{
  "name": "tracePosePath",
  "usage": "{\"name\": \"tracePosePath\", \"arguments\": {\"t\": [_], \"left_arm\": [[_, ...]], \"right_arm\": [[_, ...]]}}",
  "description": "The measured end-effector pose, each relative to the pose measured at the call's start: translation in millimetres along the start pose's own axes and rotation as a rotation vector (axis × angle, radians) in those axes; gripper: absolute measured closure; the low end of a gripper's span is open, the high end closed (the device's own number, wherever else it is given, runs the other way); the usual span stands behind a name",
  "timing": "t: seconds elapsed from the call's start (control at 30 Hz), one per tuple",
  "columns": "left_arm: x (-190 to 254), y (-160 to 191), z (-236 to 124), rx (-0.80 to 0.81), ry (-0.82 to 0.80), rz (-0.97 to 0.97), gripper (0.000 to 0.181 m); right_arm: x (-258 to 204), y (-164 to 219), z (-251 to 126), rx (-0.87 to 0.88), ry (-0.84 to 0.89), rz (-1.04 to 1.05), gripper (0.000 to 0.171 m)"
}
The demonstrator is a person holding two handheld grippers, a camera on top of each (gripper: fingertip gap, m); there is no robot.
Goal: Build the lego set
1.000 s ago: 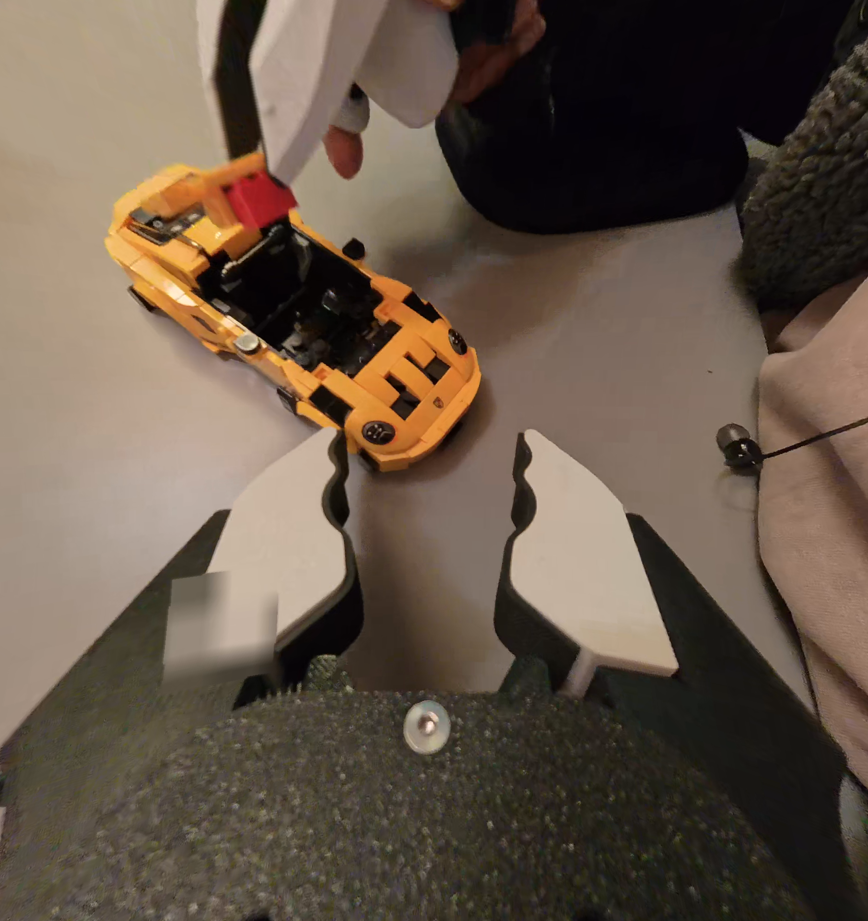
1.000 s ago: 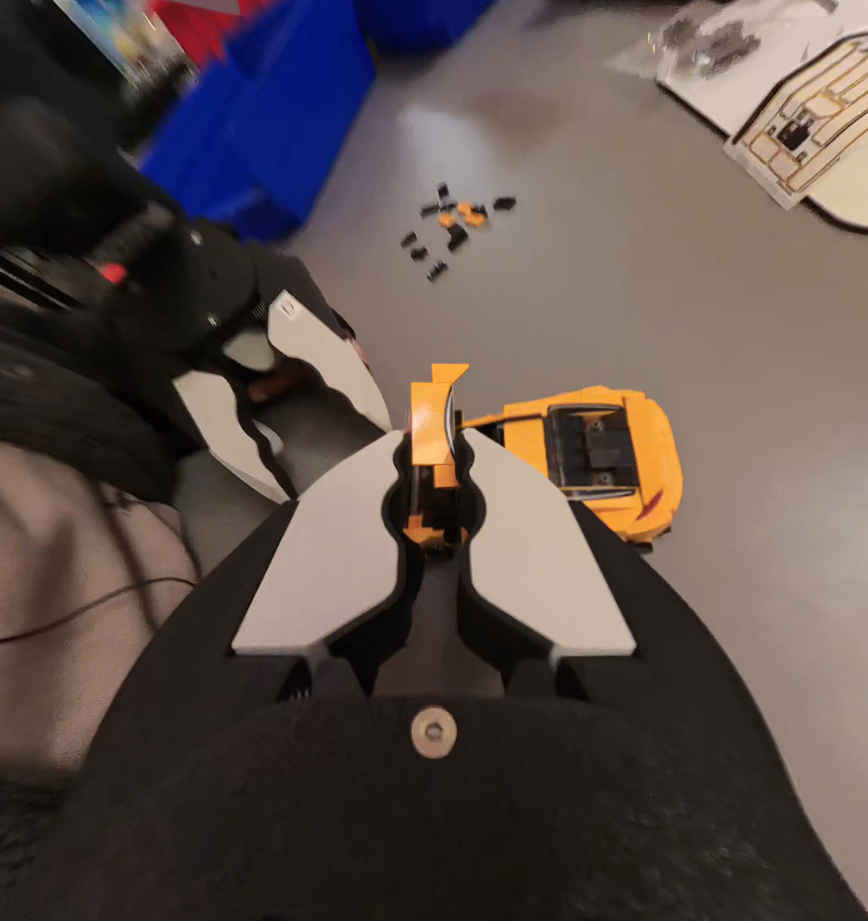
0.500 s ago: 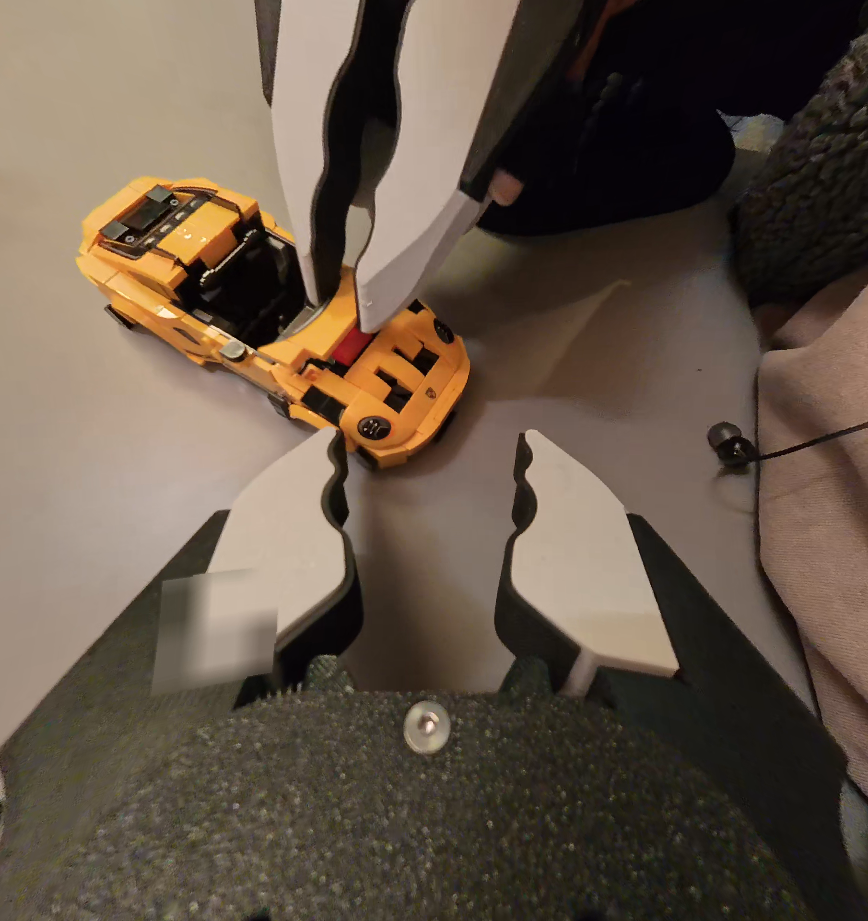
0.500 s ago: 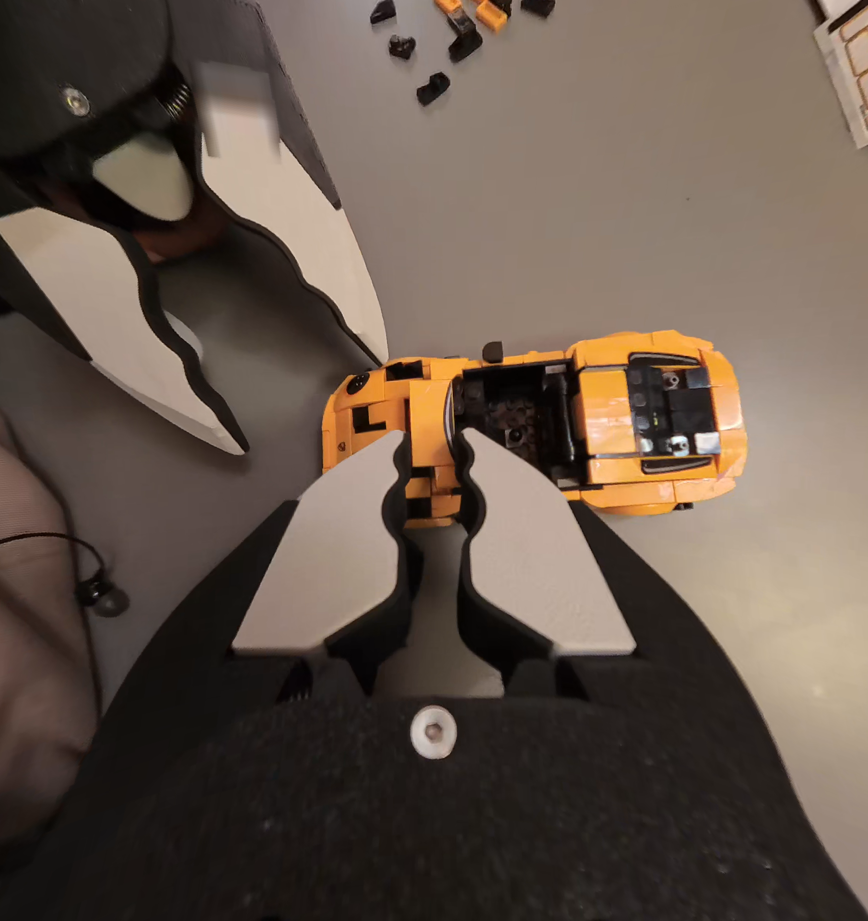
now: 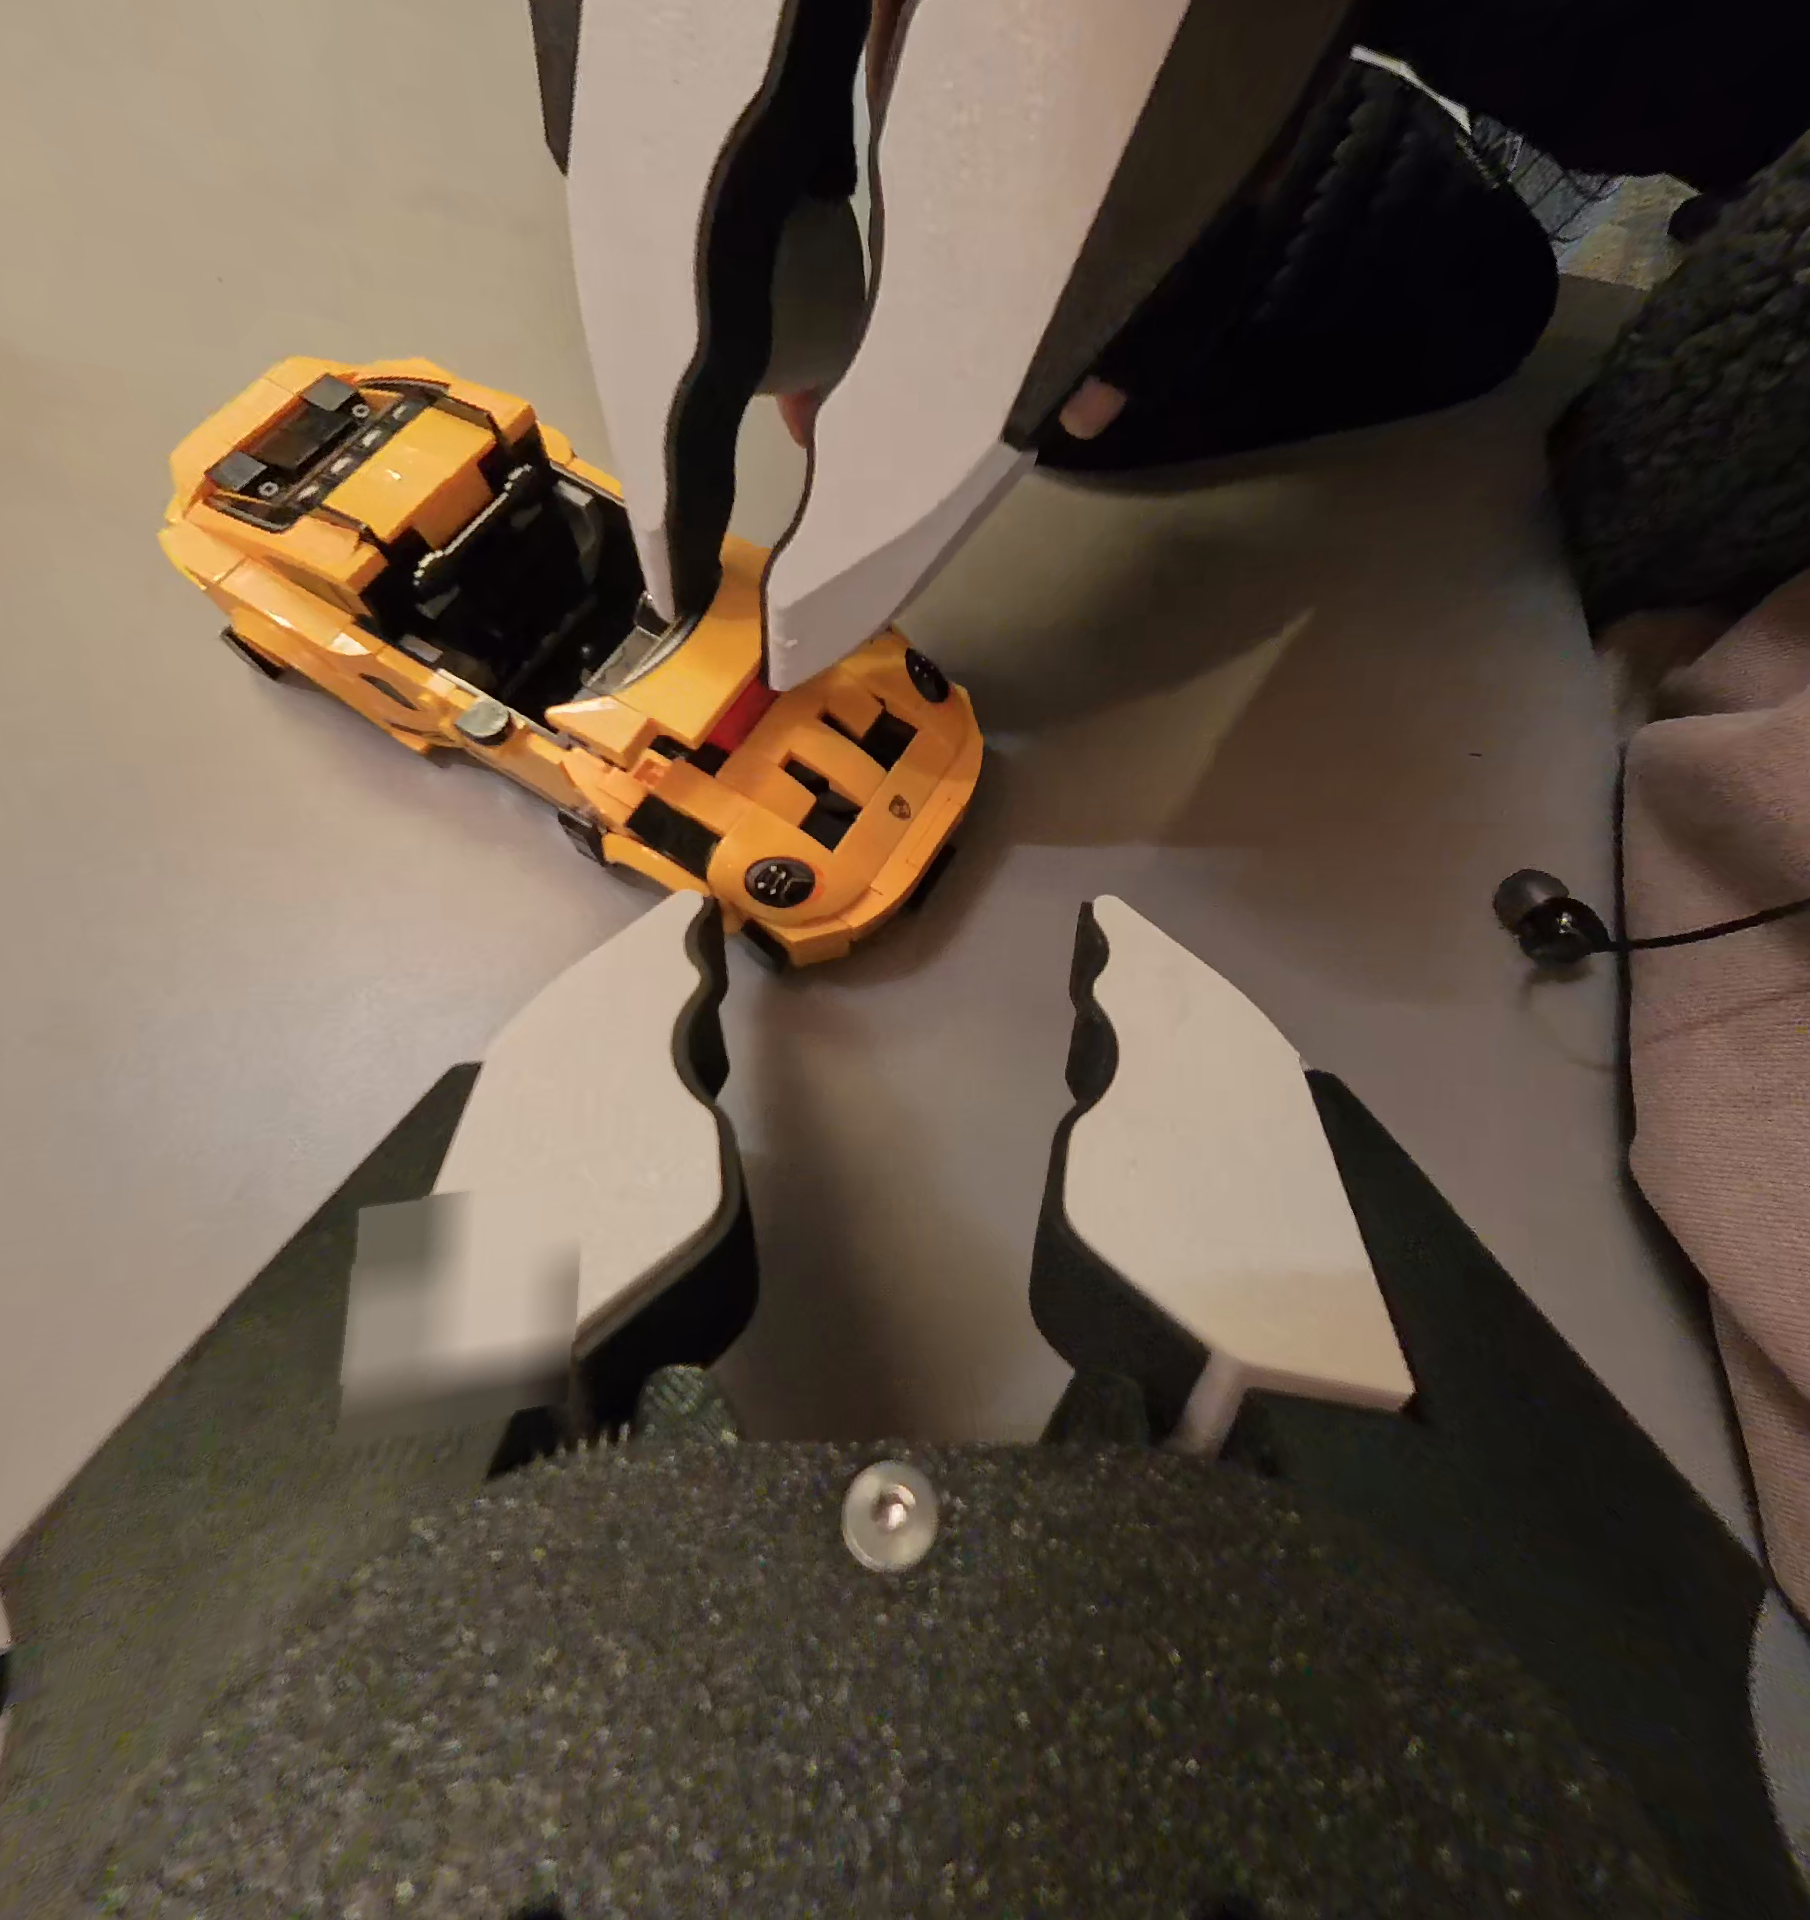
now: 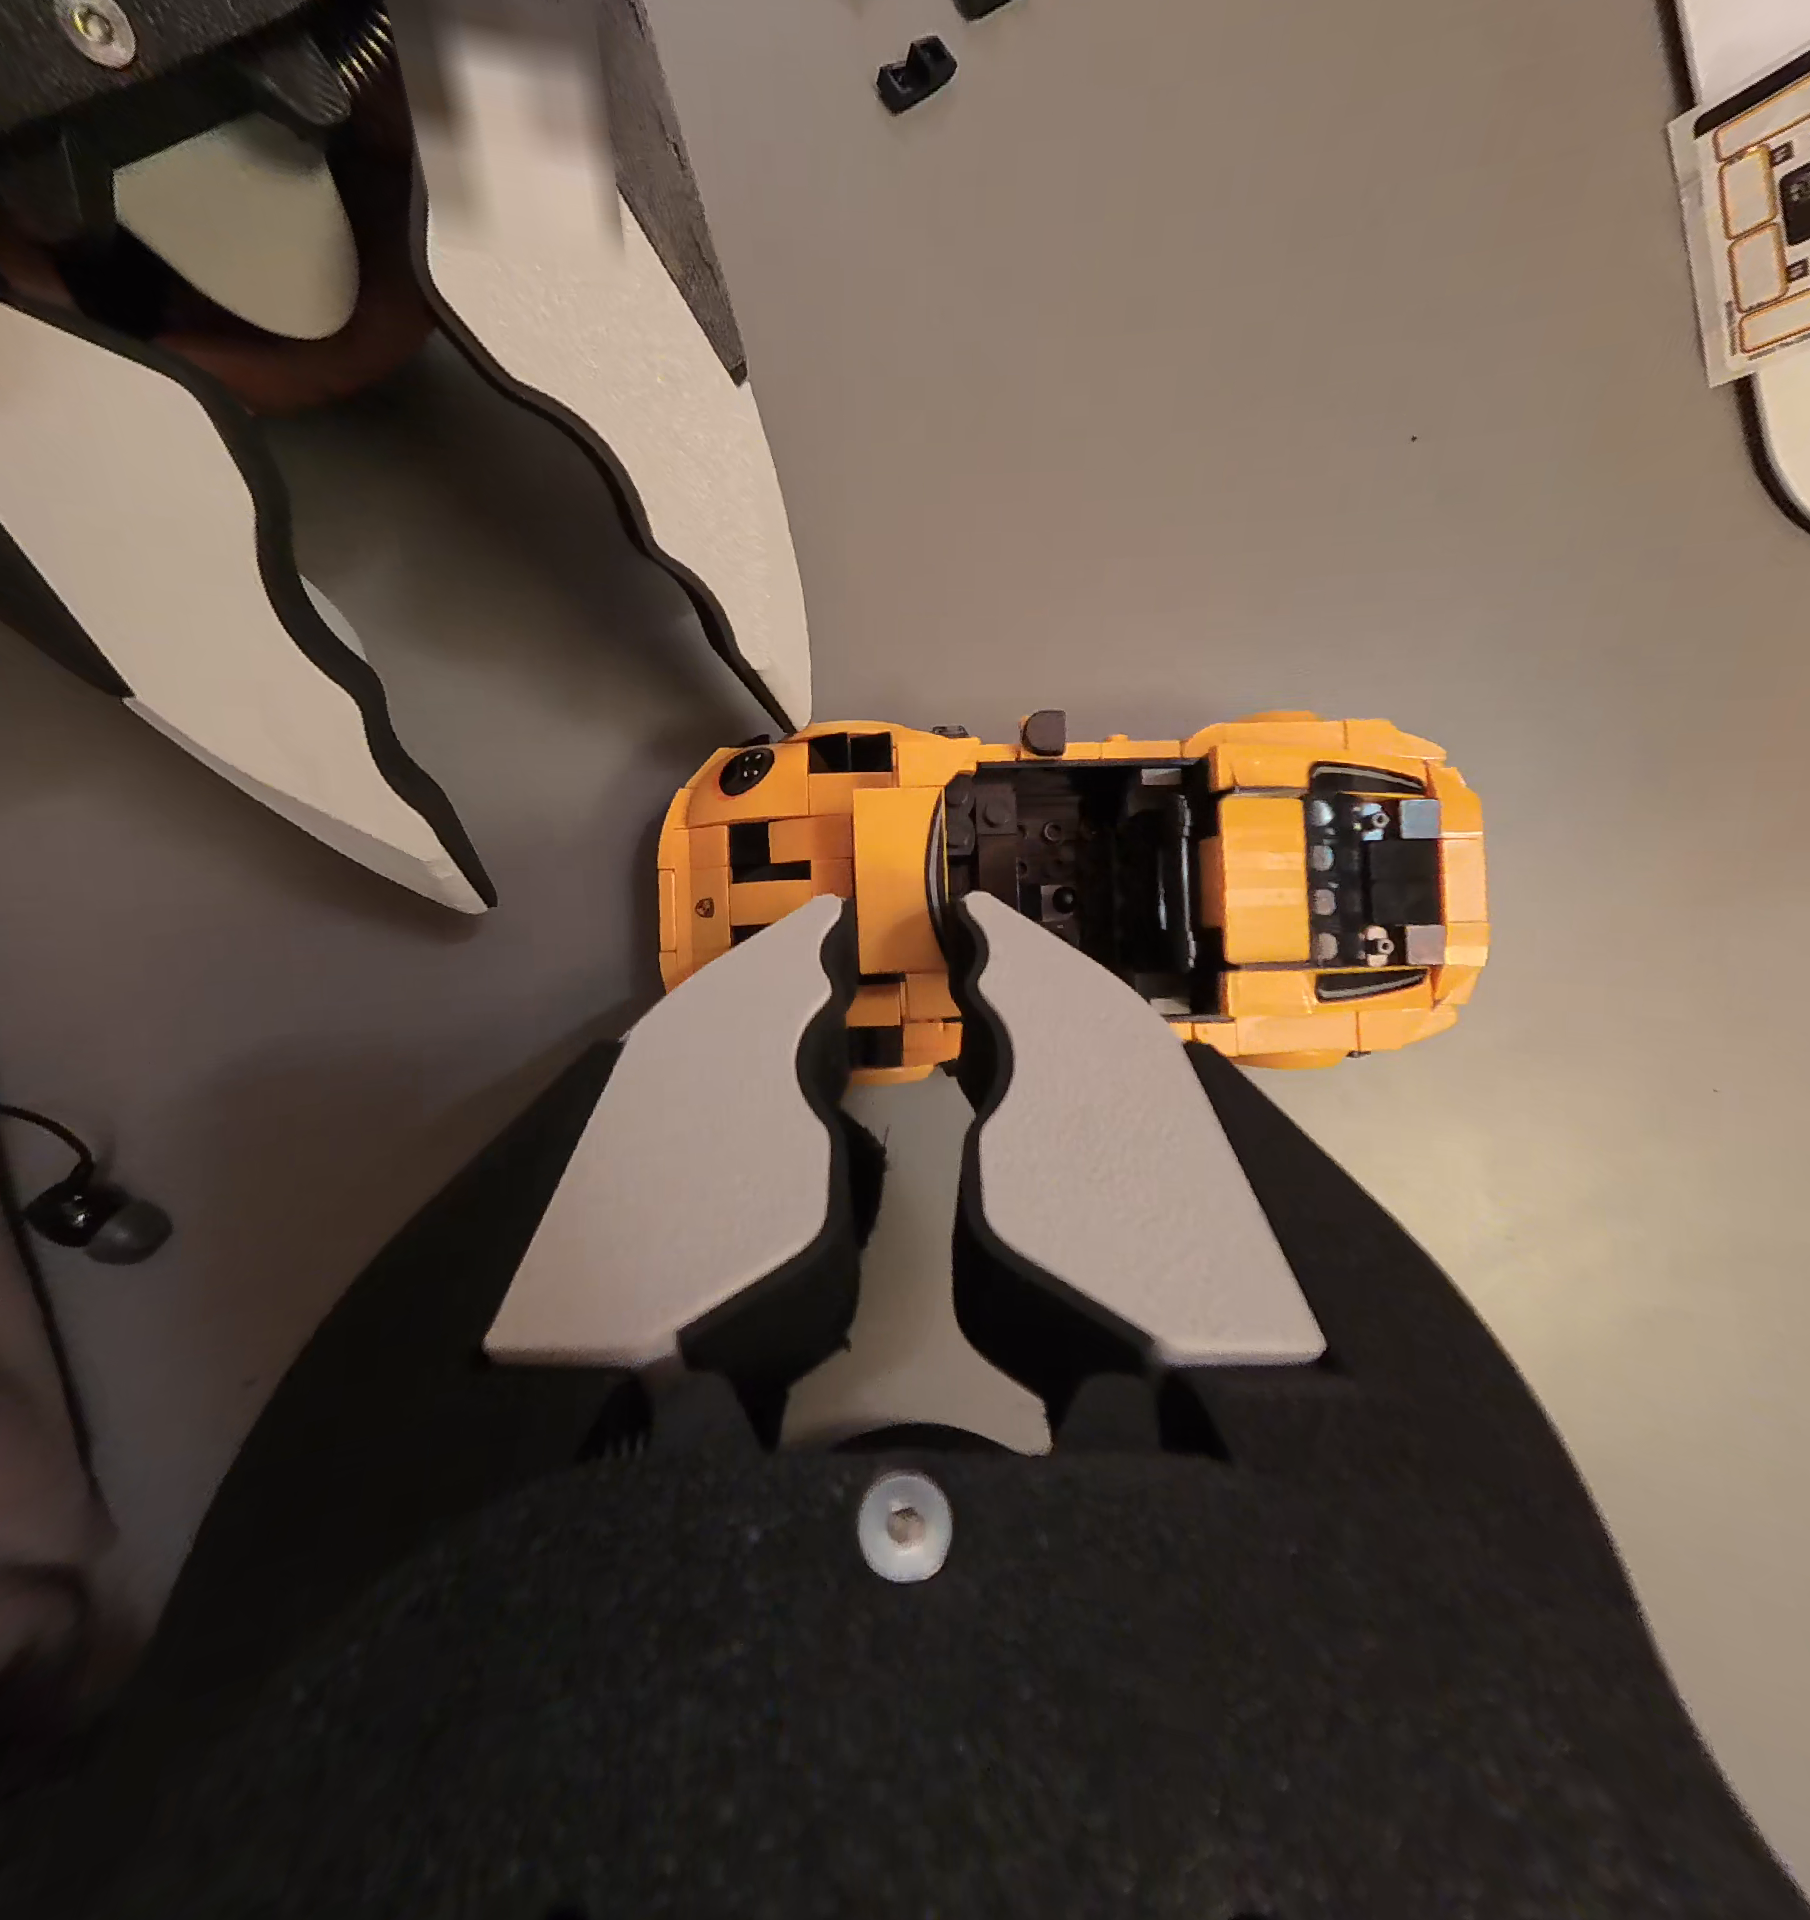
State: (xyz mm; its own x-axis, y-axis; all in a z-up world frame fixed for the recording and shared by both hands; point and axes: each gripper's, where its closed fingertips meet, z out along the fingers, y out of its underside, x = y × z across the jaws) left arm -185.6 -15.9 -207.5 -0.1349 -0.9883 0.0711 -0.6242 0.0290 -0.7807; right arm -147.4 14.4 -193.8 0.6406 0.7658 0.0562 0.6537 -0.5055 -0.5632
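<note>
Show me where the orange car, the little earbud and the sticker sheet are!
orange car (image 6: 1259, 883): right wrist view, on its rear deck.
earbud (image 5: 1545, 920): left wrist view, on its black body.
sticker sheet (image 6: 1774, 229): right wrist view, on its printed face.

Car: orange body, black cockpit and vents, black round headlight, a sliver of red under the windscreen panel; table: plain matt grey; left gripper: pale grey fingers edged in wavy black pads, speckled black body; right gripper: same pale grey on black, silver screw at centre; loose brick: black; sheet: white, orange-outlined shapes, black patch; earbud: glossy black, thin black wire; cloth: dusty pink-beige; fleece: dark, nubbly.
</note>
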Motion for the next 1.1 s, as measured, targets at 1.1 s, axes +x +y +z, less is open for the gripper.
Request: {"name": "tracePosePath", "arguments": {"t": [1.1], "left_arm": [[-21.7, -98.9, -56.4, 0.633, 0.16, -0.423, 0.161]], "right_arm": [[-1.4, -64.4, -73.9, 0.894, -0.596, 0.437, 0.155]]}}
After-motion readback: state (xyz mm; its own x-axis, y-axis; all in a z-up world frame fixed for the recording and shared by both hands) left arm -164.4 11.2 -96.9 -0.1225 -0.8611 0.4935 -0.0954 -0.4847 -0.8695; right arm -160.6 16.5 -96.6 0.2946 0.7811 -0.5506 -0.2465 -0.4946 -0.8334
